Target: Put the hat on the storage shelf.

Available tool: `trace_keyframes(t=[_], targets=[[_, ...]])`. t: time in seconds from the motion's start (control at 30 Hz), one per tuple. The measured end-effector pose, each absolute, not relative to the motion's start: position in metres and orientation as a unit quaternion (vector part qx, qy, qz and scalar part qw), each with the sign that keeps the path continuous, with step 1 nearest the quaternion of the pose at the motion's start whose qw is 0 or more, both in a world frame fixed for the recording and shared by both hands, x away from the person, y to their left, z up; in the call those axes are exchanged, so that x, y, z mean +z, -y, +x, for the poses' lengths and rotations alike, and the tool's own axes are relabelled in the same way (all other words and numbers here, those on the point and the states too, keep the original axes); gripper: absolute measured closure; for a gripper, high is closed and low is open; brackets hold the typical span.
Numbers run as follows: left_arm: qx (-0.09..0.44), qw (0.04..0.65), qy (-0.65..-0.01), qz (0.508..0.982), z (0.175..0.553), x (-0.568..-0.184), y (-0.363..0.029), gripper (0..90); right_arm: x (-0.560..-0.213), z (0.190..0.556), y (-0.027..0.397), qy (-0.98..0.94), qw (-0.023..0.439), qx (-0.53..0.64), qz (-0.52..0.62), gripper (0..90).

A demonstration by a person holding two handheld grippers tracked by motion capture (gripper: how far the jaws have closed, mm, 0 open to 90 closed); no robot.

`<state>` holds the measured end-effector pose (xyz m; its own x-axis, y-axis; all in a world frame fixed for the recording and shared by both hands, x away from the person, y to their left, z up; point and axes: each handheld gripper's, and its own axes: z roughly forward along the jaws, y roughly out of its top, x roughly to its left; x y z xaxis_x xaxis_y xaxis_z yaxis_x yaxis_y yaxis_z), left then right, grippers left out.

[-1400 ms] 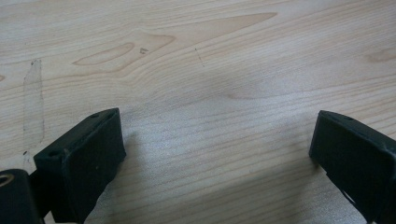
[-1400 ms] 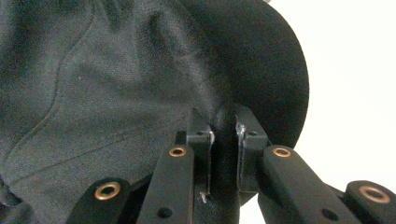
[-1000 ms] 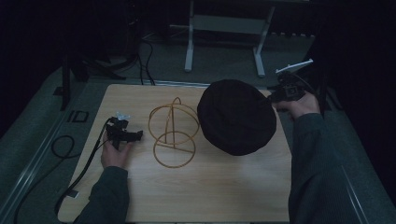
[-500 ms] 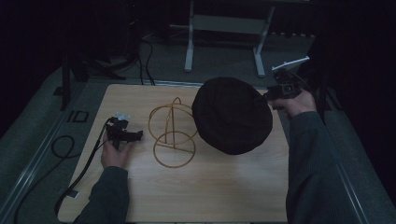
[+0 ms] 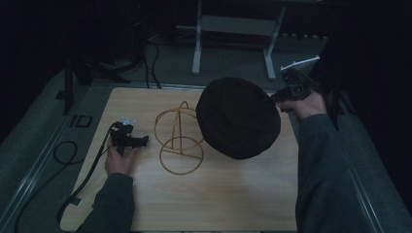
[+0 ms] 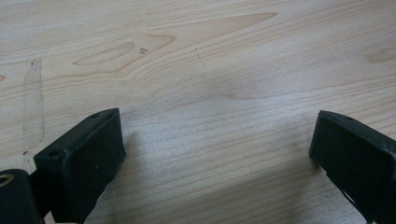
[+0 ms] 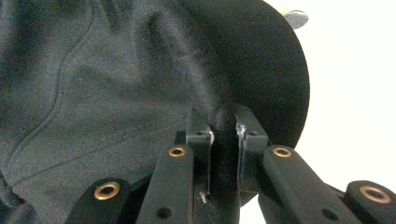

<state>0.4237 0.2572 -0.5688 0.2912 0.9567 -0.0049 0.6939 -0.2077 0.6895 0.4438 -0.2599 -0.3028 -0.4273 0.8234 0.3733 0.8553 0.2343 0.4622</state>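
The right gripper [image 7: 223,154] is clamped on the brim edge of a black hat [image 5: 238,124], its jaws drawn in tight with only the pinched fabric between them. In the high view that gripper [image 5: 281,97] sits at the far right corner of the wooden table [image 5: 204,204], holding the hat by its rim so the crown hangs tilted above the tabletop, just right of a gold wire hat stand [image 5: 179,138].

The step in hand looks like setting the hat on that stand. To do it well, keep the pinch firm on the brim, since the cloth is soft and could slip. Carry the hat left until its opening is centred over the stand's upper loops, then level it and lower straight down, so the crown settles over the wire rather than knocking the light frame sideways.

The left gripper [image 5: 127,138] rests low on the table, left of the stand and apart from it. In the left gripper view it [image 6: 217,154] stands wide open, with nothing between its jaws but bare wood. It could usefully steady the stand's base ring while the hat comes down.
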Motion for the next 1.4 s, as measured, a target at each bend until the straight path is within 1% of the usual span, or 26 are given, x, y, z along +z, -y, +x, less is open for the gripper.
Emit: trace_keyframes(t=[0.77, 1.4], targets=[[0.219, 0.300, -0.554, 0.745, 0.424, -0.569, -0.257, 2.8, -0.295, 0.445, 0.239, 0.789, 0.033, -0.321, -0.522, 79.7], [0.220, 0.300, -0.554, 0.745, 0.424, -0.569, -0.257, 2.8, -0.287, 0.449, 0.213, 0.795, 0.041, -0.332, -0.506, 79.7]])
